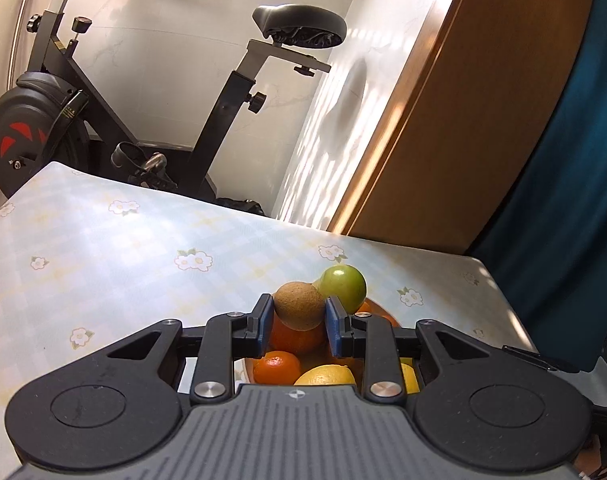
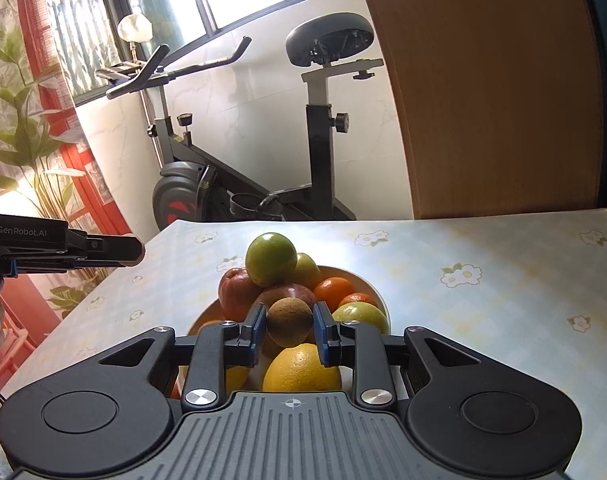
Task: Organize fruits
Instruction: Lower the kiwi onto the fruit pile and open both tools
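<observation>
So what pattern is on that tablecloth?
The tablecloth is pale blue-and-yellow check with small white flowers; the right wrist view shows it best.

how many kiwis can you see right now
2. One kiwi is clamped in the left tool, the other kiwi in the right tool, both above the fruit bowl. More may be buried in the pile.

Tablecloth [image 2: 483,248]: pale blue-and-yellow check with white flowers. Bowl [image 2: 377,294]: white, with a green round fruit [image 2: 270,259], red apples [image 2: 239,292], oranges [image 2: 333,290], a yellow citrus [image 2: 302,368] and a yellow-green apple [image 2: 361,314]. Each gripper's pads were blue on black arms, with a brown kiwi [image 1: 299,306] in the left gripper [image 1: 299,320] and another kiwi [image 2: 289,322] in the right gripper [image 2: 289,334]; exercise bike [image 2: 239,184] was black with red marks.
</observation>
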Action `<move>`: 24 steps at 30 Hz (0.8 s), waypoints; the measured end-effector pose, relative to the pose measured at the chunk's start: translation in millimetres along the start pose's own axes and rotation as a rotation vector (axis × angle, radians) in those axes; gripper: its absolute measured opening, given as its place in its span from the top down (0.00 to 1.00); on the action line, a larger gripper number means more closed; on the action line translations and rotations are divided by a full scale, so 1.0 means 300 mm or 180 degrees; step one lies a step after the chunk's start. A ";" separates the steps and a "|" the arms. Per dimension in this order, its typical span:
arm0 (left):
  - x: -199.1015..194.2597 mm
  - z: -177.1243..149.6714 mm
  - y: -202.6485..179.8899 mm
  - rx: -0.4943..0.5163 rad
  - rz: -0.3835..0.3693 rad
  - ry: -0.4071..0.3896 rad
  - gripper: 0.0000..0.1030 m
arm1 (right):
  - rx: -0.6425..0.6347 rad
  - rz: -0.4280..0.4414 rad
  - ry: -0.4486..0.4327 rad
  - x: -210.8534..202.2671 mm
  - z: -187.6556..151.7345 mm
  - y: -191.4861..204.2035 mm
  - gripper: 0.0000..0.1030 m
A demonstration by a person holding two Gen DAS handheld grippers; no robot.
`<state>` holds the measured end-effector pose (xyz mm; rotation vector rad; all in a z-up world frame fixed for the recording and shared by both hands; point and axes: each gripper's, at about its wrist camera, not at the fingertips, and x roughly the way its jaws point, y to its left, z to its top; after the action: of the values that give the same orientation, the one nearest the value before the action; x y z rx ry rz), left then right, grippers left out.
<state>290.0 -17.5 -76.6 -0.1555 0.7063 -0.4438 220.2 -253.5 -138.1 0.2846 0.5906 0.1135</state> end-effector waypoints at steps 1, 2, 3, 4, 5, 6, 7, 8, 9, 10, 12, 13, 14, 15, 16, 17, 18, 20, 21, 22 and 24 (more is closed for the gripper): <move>0.020 -0.003 -0.007 0.0034 -0.0008 0.0031 0.71 | -0.0064 -0.0022 0.0006 0.012 0.003 0.003 0.77; 0.047 -0.005 -0.010 0.0070 -0.0034 0.0075 0.71 | -0.0137 -0.0055 0.0016 0.028 0.007 0.009 0.77; 0.064 -0.009 -0.015 0.0100 -0.0048 0.0108 0.71 | -0.0198 -0.0072 0.0019 0.044 0.010 0.011 0.77; 0.088 -0.013 -0.019 0.0151 -0.0050 0.0150 0.71 | -0.0218 -0.0076 0.0019 0.053 0.013 0.008 0.77; 0.109 -0.019 -0.026 0.0218 -0.0028 0.0186 0.71 | -0.0215 -0.0082 0.0017 0.066 0.014 -0.001 0.77; 0.126 -0.027 -0.035 0.0287 -0.0011 0.0216 0.71 | -0.0205 -0.0095 0.0015 0.074 0.018 -0.007 0.77; 0.140 -0.034 -0.042 0.0346 -0.0007 0.0240 0.71 | -0.0200 -0.0123 0.0005 0.086 0.021 -0.014 0.77; 0.154 -0.042 -0.047 0.0392 -0.0010 0.0264 0.71 | -0.0199 -0.0143 0.0003 0.099 0.024 -0.020 0.77; 0.166 -0.049 -0.052 0.0420 -0.0009 0.0283 0.71 | -0.0197 -0.0153 0.0009 0.107 0.027 -0.026 0.77; 0.183 -0.056 -0.055 0.0454 -0.0001 0.0309 0.71 | -0.0195 -0.0168 0.0019 0.121 0.031 -0.032 0.77; 0.205 -0.063 -0.059 0.0519 0.0039 0.0339 0.71 | -0.0191 -0.0175 0.0035 0.141 0.040 -0.040 0.77; 0.213 -0.066 -0.059 0.0544 0.0061 0.0345 0.71 | -0.0181 -0.0169 0.0057 0.152 0.045 -0.046 0.77; 0.220 -0.067 -0.059 0.0555 0.0071 0.0352 0.71 | -0.0173 -0.0162 0.0075 0.162 0.047 -0.051 0.77; 0.226 -0.067 -0.057 0.0553 0.0070 0.0363 0.71 | -0.0165 -0.0150 0.0092 0.172 0.049 -0.056 0.77; 0.231 -0.065 -0.055 0.0547 0.0064 0.0375 0.71 | -0.0161 -0.0138 0.0107 0.179 0.049 -0.058 0.77; 0.238 -0.063 -0.054 0.0543 0.0059 0.0391 0.71 | -0.0149 -0.0127 0.0126 0.188 0.050 -0.061 0.77; 0.243 -0.062 -0.051 0.0545 0.0052 0.0406 0.71 | -0.0124 -0.0108 0.0142 0.194 0.049 -0.064 0.77; 0.249 -0.062 -0.049 0.0551 0.0053 0.0422 0.71 | -0.0086 -0.0078 0.0151 0.203 0.049 -0.069 0.77; 0.252 -0.061 -0.047 0.0545 0.0050 0.0431 0.71 | -0.0069 -0.0074 0.0149 0.207 0.050 -0.070 0.77; 0.255 -0.060 -0.044 0.0532 0.0037 0.0446 0.71 | -0.0052 -0.0067 0.0148 0.209 0.050 -0.071 0.77; 0.259 -0.058 -0.044 0.0512 0.0018 0.0463 0.71 | -0.0030 -0.0059 0.0156 0.212 0.046 -0.074 0.77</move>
<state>326.3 -63.6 -132.1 0.0305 0.8099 -0.5081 281.1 -266.0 -167.7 0.2678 0.6409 0.1057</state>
